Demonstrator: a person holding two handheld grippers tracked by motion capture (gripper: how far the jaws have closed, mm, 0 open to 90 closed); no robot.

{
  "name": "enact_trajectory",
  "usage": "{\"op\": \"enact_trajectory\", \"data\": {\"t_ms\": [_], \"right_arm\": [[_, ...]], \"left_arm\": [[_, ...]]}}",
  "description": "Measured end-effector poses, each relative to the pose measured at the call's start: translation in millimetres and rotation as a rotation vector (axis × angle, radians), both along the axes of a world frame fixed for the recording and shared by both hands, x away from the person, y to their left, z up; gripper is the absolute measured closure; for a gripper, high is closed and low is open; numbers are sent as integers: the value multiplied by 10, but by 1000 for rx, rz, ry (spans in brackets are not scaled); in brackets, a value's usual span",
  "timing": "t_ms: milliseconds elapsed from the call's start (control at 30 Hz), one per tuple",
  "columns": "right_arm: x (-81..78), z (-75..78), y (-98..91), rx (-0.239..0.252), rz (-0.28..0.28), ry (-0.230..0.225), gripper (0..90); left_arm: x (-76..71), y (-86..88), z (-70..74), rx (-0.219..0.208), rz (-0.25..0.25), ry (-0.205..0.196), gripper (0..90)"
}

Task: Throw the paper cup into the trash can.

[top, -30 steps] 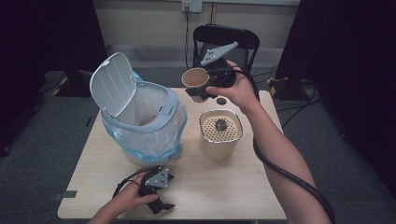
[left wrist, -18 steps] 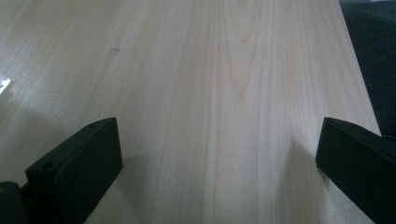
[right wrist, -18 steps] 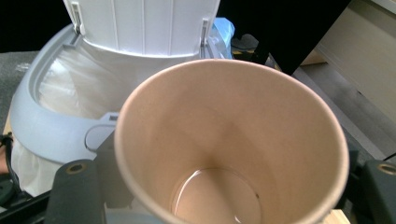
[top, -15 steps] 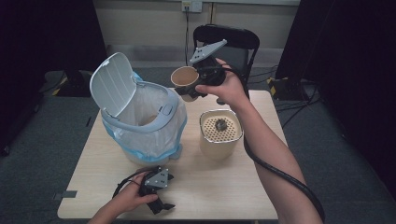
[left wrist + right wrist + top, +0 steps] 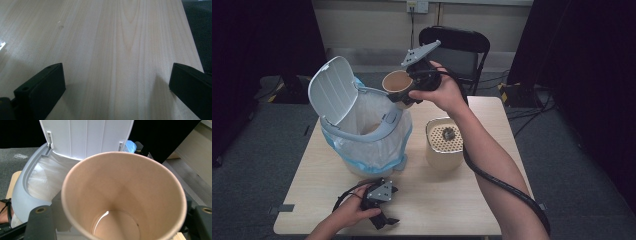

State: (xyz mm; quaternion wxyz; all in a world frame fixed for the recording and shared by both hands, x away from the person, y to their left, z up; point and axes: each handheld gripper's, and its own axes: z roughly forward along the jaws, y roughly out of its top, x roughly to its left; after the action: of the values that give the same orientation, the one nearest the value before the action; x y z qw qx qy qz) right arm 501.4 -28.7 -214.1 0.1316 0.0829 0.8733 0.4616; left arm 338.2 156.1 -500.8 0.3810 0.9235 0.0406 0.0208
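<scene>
Paper cup: a brown paper cup (image 5: pixel 396 84) clamped in the right gripper (image 5: pixel 408 96), held in the air above the rim of the bin (image 5: pixel 362 135), its mouth tipped toward the bin.
Right gripper view: looks straight into the paper cup (image 5: pixel 120 195), showing bare walls and a round bottom (the high view gives no look inside); the raised white lid (image 5: pixel 86 137) stands behind it.
Bin: lined with a white bag (image 5: pixel 367 112), lid (image 5: pixel 332 90) open, on the surface (image 5: pixel 437 200).
Left gripper: the left gripper (image 5: pixel 382 212) rests low at the near edge; its own view shows jaws wide apart over bare wood (image 5: pixel 117 50).
Canister: a beige canister (image 5: pixel 445 145) with a perforated top, just right of the bin.
</scene>
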Motion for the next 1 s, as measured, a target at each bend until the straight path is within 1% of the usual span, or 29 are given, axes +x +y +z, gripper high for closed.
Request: {"op": "enact_trajectory", "data": {"t_ms": [67, 100, 167, 300, 667, 767, 833, 867, 967, 1000], "right_arm": [[-2, 2, 25, 6, 0, 1, 258], [-2, 2, 25, 6, 0, 1, 258], [-1, -1, 64, 21, 4, 7, 258], [1, -8, 106, 23, 10, 7, 258], [-10, -8, 334, -2, 36, 4, 258], [-14, -7, 392, 7, 42, 8, 257], [-12, -11, 428, 4, 49, 8, 256], [-11, -14, 445, -5, 55, 4, 256], [-7, -24, 500, 2, 62, 5, 255], [-11, -25, 512, 6, 56, 10, 255]], "left_arm": [[-1, 0, 0, 0, 1, 0, 0], [-2, -1, -4, -3, 1, 7, 0], [-3, -2, -4, -3, 1, 7, 0], [-2, -1, -3, -3, 1, 6, 0], [-4, -1, -3, -2, 2, 6, 0], [-3, -1, -3, -2, 1, 6, 0], [-3, -2, -4, -4, 2, 7, 0], [-2, -1, -3, -3, 1, 6, 0], [-4, -2, -3, -3, 3, 6, 0], [-4, -1, -2, -2, 2, 6, 0]]}}
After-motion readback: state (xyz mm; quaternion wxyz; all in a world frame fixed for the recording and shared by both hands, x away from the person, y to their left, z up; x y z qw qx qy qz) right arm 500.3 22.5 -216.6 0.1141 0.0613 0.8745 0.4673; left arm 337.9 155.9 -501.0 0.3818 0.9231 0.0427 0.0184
